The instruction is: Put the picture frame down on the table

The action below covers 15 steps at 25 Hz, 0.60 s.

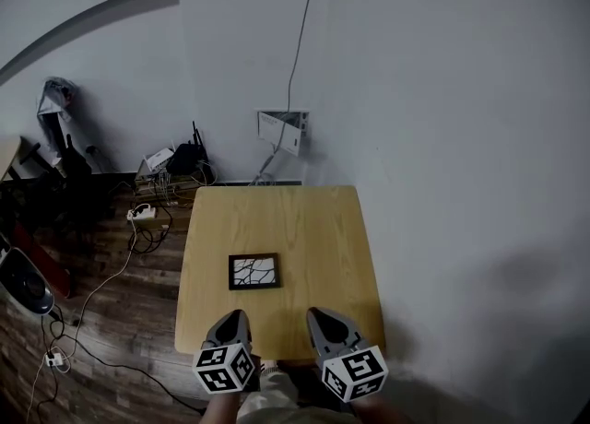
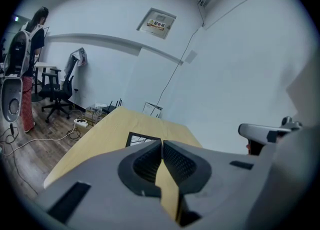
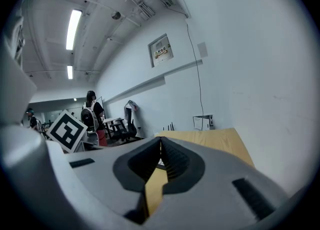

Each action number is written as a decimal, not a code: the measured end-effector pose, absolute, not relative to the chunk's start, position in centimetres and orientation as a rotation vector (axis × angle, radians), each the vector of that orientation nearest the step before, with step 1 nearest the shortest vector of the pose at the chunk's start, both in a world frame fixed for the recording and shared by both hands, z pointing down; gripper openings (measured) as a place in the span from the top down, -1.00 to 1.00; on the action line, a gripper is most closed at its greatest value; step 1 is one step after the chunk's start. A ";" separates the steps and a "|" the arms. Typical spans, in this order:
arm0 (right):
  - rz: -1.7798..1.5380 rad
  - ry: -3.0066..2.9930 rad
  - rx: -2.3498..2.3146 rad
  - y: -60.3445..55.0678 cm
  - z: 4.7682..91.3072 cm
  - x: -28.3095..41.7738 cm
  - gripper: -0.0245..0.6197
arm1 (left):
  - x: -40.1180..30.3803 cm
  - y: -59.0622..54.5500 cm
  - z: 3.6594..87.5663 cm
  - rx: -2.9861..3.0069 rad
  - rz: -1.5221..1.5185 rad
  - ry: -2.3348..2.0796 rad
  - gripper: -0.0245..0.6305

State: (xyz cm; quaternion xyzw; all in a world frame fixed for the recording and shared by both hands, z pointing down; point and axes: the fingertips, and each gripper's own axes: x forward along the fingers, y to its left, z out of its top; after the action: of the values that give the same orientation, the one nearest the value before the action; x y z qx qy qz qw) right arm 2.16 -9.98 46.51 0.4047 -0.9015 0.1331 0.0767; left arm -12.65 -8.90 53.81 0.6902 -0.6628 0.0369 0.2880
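**Closed, empty grippers at the worktop's near edge; picture frame flat on the worktop.**

Jaws of left gripper [image 2: 162, 143] pressed together tip to tip, with nothing between them; jaws of right gripper [image 3: 160, 141] likewise closed on nothing. Both side by side over the near edge of the worktop [image 1: 277, 215], apart from each other and pointing across it. Picture frame [image 1: 254, 271] face up on the near half of the worktop, slightly left of its middle, just beyond the left gripper and touching neither; dark border, pale picture with dark branching lines. Past the worktop's far edge, a white wall box [image 1: 284, 130] with a cable [image 1: 302, 35] running up the wall. Left of the worktop, on the wooden floor, a power strip [image 1: 142, 213] among loose leads. Well left of the worktop, an office chair [image 2: 57, 91] and a standing person [image 2: 30, 64] with a backpack.
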 end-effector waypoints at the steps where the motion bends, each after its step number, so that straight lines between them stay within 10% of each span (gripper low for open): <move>1: 0.397 -2.707 1.211 -9.5 46.4 2.3 0.92 | -12.4 -8.3 53.6 1.848 0.096 -1.769 0.88; 15: 0.390 -2.746 1.185 -3.3 46.2 3.5 0.92 | -9.8 -1.3 51.7 1.923 0.069 -1.739 0.88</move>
State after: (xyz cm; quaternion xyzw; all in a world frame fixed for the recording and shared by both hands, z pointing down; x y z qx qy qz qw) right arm 3.49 -3.26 46.24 0.3920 -0.9087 0.1292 0.0629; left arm -9.78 -1.28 51.71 0.7138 -0.6455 0.0257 0.2707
